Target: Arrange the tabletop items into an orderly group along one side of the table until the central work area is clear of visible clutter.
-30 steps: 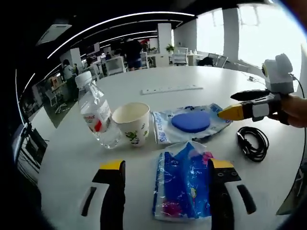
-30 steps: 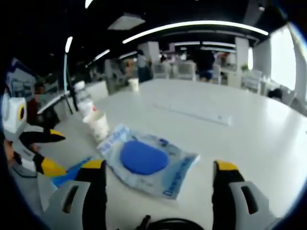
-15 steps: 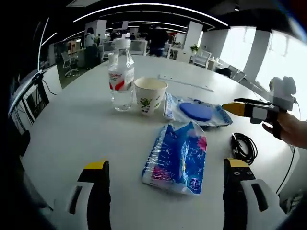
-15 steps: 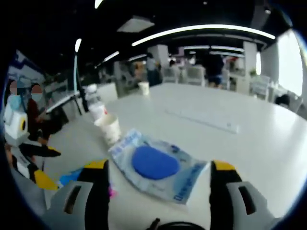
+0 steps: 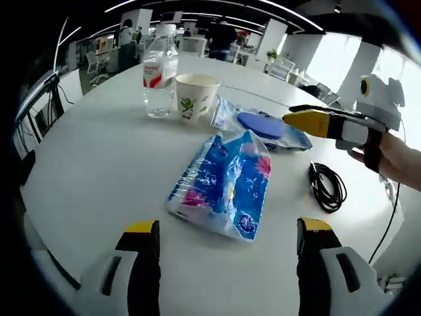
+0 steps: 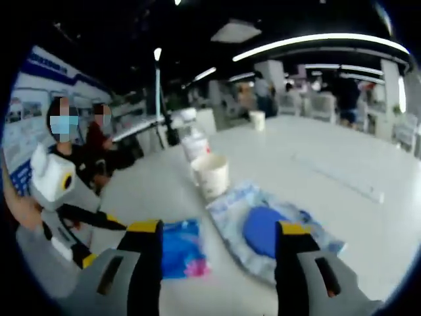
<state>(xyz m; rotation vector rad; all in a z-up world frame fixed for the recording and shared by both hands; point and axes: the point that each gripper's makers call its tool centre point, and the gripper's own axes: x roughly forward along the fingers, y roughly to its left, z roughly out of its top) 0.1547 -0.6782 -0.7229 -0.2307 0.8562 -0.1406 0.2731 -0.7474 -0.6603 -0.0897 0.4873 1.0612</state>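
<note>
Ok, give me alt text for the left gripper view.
A blue tissue pack lies mid-table ahead of the left gripper's open jaws. Beyond stand a water bottle and paper cup, a blue-pad packet beside them; the right gripper reaches in above a black cable.

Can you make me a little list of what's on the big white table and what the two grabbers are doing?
table: white table
bottle: water bottle, upright, at the far side
cup: paper cup, upright, right beside the bottle
blue pack: tissue pack, lying flat in the middle
pouch: clear pouch with a blue pad, behind the tissue pack
cable: black cable, coiled near the table's edge
left gripper: left gripper, fingers apart, holding nothing
right gripper: right gripper, fingers apart, above the pouch
</note>
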